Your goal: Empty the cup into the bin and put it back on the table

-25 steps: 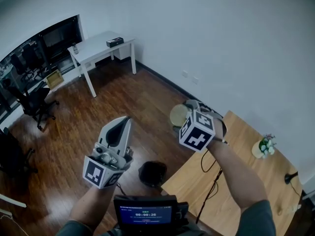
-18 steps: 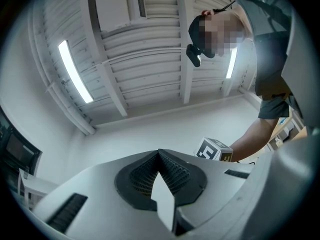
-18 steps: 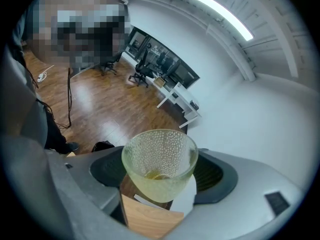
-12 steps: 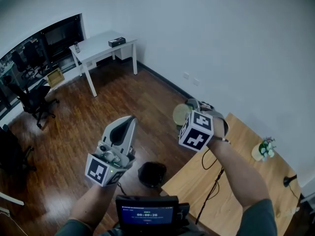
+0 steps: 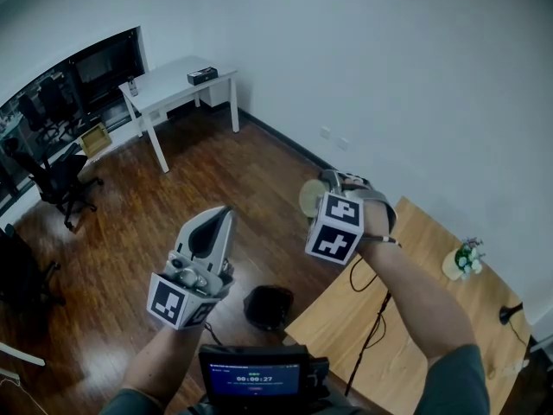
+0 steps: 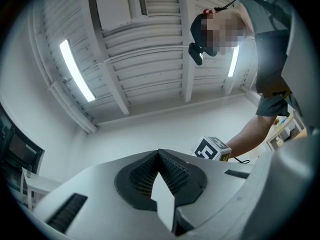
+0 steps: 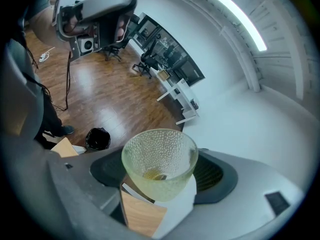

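Dark wooden floorboards (image 5: 173, 188) run up to plain white walls (image 5: 389, 76), with a white desk (image 5: 173, 80) and black office chairs (image 5: 60, 184) at the far side of the room. At the near right stands a light wooden desk (image 5: 423, 223) that carries a small flower pot (image 5: 460, 259) and a black cable (image 5: 371, 335). A black bin (image 5: 268, 307) sits on the floor just beside this desk's near corner.

The right claw (image 5: 324, 188) is raised in the air past the desk's edge and grips the cup (image 5: 313, 199) between its 2 jaws. The right gripper view looks straight into the cup (image 7: 157, 151): it is pale yellowish glass with a pebbled surface, held tilted, and a small amber bit lies at its bottom. The right claw (image 7: 159, 171) presses on it from both sides. In that view the bin (image 7: 97, 139) shows on the floor to the left of the cup, well apart from it.

The left claw (image 5: 216, 219) is held over the floor to the left of the bin. In the left gripper view it (image 6: 159, 154) points up at the ceiling, its jaws meeting at the tips with nothing between them. A small lit screen (image 5: 257, 376) shows at the bottom edge of the head view.
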Tool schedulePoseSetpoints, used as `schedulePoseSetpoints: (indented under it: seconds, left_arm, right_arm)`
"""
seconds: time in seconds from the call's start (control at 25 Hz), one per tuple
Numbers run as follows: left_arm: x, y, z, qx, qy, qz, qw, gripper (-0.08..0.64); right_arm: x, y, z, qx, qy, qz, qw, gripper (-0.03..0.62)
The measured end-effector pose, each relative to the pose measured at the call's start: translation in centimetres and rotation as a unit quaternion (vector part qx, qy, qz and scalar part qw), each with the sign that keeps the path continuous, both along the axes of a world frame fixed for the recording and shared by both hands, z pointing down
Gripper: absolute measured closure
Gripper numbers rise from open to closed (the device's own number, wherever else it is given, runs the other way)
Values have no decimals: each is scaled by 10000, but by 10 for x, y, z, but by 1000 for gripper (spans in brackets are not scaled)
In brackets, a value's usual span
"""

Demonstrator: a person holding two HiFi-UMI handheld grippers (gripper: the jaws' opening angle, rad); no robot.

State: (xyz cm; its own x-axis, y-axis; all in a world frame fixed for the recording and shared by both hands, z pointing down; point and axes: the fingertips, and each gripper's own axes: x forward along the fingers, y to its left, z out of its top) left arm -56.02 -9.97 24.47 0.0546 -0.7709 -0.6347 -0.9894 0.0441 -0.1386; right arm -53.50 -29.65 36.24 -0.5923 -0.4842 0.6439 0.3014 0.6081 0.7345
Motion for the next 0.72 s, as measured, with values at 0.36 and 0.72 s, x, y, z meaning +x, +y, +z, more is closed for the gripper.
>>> schedulePoseSetpoints:
  seconds: [0.36,0.72]
  left_arm:
    - [-2,0,2,-23,-38,-61,10000,571]
    - [-3,-1,6,-106,81,7,9999,571]
  right_arm:
    - [-2,-4,2,276,226,-54,9993,196]
    - [-7,-2,-3,622,407,-201,9970,196]
